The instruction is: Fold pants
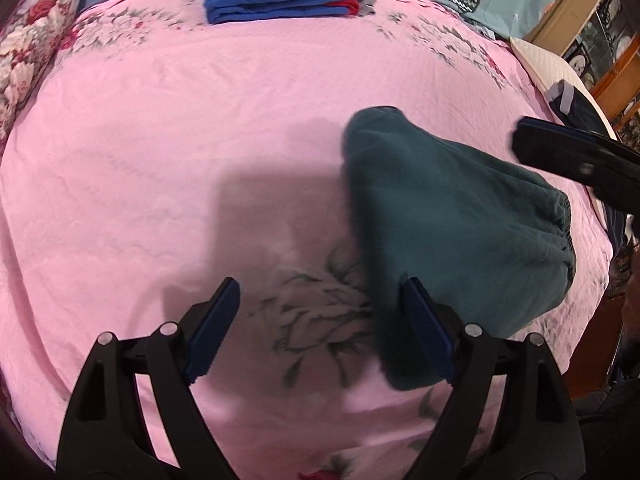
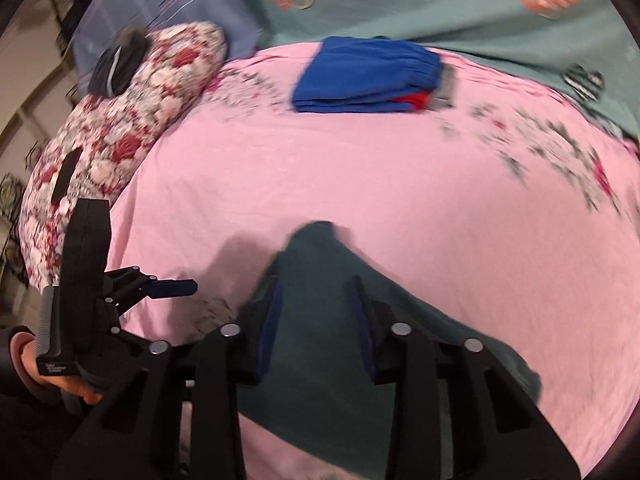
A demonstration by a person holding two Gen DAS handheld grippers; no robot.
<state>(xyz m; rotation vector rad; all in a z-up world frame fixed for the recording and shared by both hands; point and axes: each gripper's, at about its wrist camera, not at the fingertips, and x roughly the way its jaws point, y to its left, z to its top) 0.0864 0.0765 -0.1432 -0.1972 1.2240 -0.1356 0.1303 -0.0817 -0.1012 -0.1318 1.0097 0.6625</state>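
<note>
Teal pants (image 1: 452, 216) lie already folded into a compact bundle on the pink bedspread (image 1: 200, 120), elastic waistband at the bundle's right end in the left wrist view.

Left gripper (image 1: 320, 328): jaws wide apart, holding nothing. Bundle sits to its right; its right finger (image 1: 428, 332) is at the bundle's near-left edge, contact unclear.

Right gripper (image 2: 316, 320): jaws apart, nothing pinched, hovering directly over the bundle, cloth visible between both fingers. Height above the cloth can't be read.

Long axis runs away from the right gripper, slightly left, toward the blue folded stack (image 2: 368, 76) at the far edge.

Judgement: right gripper is nearer and better aligned for the next grasp; the left needs a rightward shift first. Fold looks nearly done; likely remaining step is moving the bundle toward the stack.
</note>
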